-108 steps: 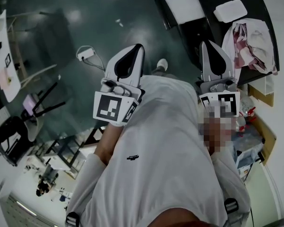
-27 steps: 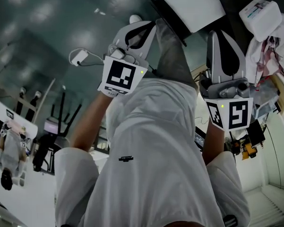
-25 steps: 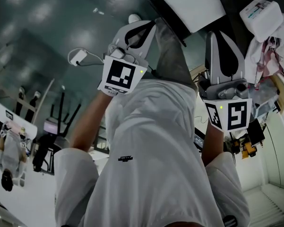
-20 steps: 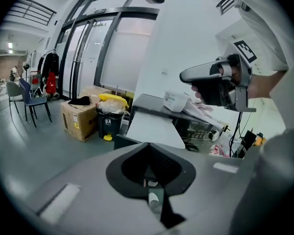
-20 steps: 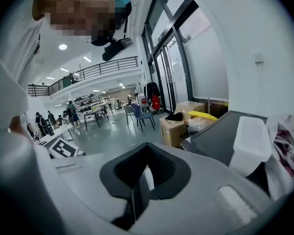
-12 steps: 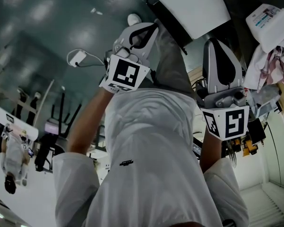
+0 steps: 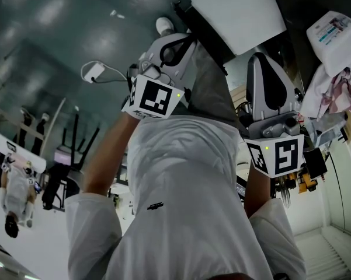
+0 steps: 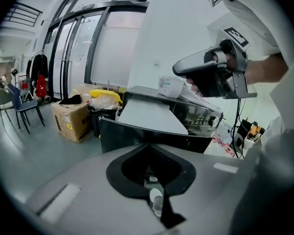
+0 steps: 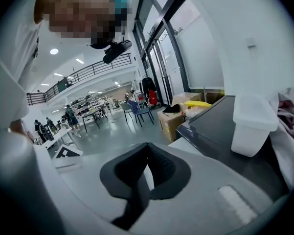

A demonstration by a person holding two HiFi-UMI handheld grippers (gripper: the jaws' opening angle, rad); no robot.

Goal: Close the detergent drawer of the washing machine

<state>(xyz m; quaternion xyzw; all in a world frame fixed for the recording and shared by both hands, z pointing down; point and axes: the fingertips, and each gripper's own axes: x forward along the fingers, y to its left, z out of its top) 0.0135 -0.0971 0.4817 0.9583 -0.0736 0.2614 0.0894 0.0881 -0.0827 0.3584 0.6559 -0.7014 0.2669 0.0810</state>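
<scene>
In the head view the person's white shirt [image 7: 187, 209] fills the lower middle. The left gripper [image 7: 184, 39] is held up beside a pale slab with dark sides [image 7: 239, 10], the machine's top as far as I can tell. The right gripper [image 7: 261, 57] is raised near a dark counter carrying a white tub [image 7: 339, 34] and a cloth [image 7: 333, 89]. Both pairs of jaws look pressed together here. A white plug and cable [image 7: 94, 70] lie on the floor.

The left gripper view shows what the head view does not, the machine's dark front [image 8: 137, 136] under that pale top. It stands ahead of the closed, empty jaws and apart from them. I cannot pick out the drawer in any view. A hand holds the right gripper higher up on the right, and a cardboard box [image 8: 71, 119] and a blue chair [image 8: 20, 104] stand on the left.

The right gripper view confirms its jaws are clenched on nothing. It also shows the tub standing upright on the counter [image 9: 215, 126], with a long hall behind.
</scene>
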